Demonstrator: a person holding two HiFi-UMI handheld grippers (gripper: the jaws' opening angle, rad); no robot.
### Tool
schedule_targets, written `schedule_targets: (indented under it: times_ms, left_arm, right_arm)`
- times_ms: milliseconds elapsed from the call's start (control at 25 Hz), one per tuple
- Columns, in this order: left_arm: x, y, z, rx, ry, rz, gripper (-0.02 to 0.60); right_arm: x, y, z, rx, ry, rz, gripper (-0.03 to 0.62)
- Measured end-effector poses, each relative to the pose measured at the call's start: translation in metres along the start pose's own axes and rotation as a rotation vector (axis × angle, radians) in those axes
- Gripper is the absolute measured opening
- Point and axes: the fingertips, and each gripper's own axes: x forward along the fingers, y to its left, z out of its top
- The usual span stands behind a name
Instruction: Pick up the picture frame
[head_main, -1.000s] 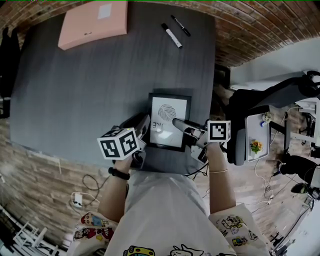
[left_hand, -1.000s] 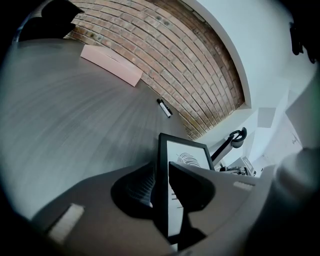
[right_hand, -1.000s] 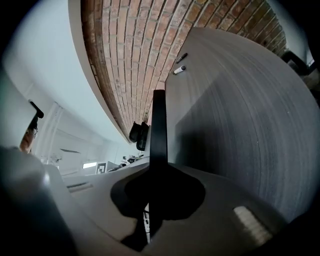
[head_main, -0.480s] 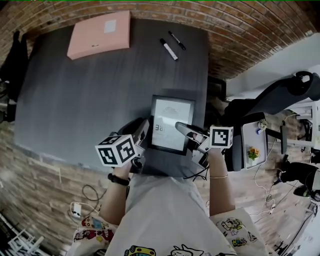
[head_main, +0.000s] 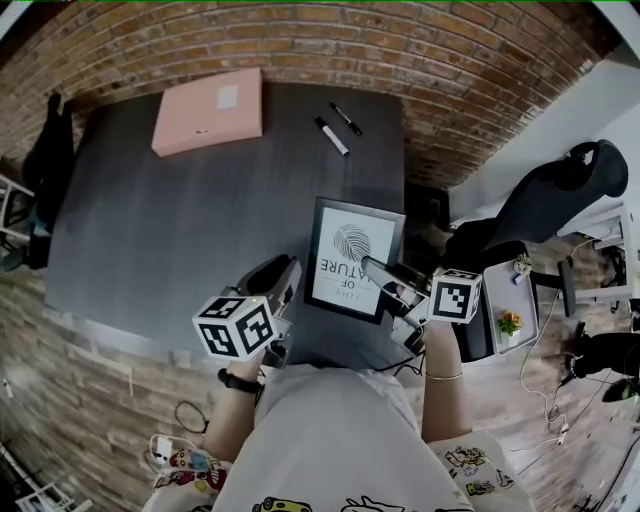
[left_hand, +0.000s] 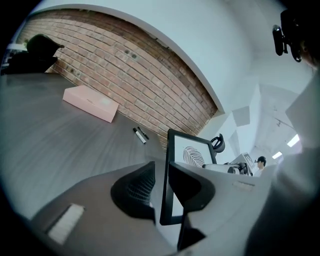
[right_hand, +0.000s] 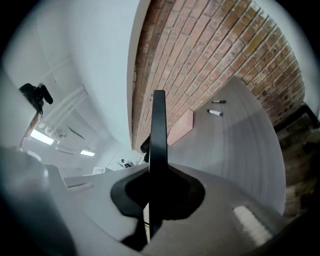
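The picture frame (head_main: 352, 258), black with a white fingerprint print, hangs above the dark table (head_main: 150, 230) near its front right corner, held between both grippers. My left gripper (head_main: 291, 277) is shut on the frame's left edge; in the left gripper view the frame (left_hand: 192, 155) stands upright between the jaws of that gripper (left_hand: 162, 185). My right gripper (head_main: 384, 274) is shut on the right edge. Seen edge-on in the right gripper view, the frame (right_hand: 159, 125) rises as a thin black bar out of the right gripper (right_hand: 152, 192).
A pink flat box (head_main: 208, 111) lies at the table's far side, with two markers (head_main: 332, 137) to its right. A brick wall runs behind the table. An office chair (head_main: 540, 205) and a small cart with flowers (head_main: 510, 300) stand to the right.
Both grippers have risen with the frame between them. The frame has come up off the table and tilted, and its print now shows more fully.
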Motion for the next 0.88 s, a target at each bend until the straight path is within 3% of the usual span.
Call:
schedule_targets:
  times_ms: [120, 320, 720, 880]
  left_arm:
    - [-0.009, -0.011, 0.014, 0.038, -0.028, -0.012, 0.075]
    - [-0.017, -0.031, 0.037, 0.119, -0.082, -0.026, 0.075]
    - [-0.026, -0.046, 0.056, 0.348, -0.140, 0.032, 0.064]
    - [-0.026, -0.054, 0.060, 0.419, -0.154, 0.046, 0.063]
  right_arm:
    - [-0.007, 0.023, 0.016, -0.053, -0.062, 0.006, 0.014]
    - [-0.028, 0.042, 0.032, -0.193, -0.137, -0.061, 0.014]
    - [-0.064, 0.064, 0.055, -0.622, -0.238, -0.352, 0.014]
    - [-0.077, 0.071, 0.063, -0.740, -0.272, -0.433, 0.014]
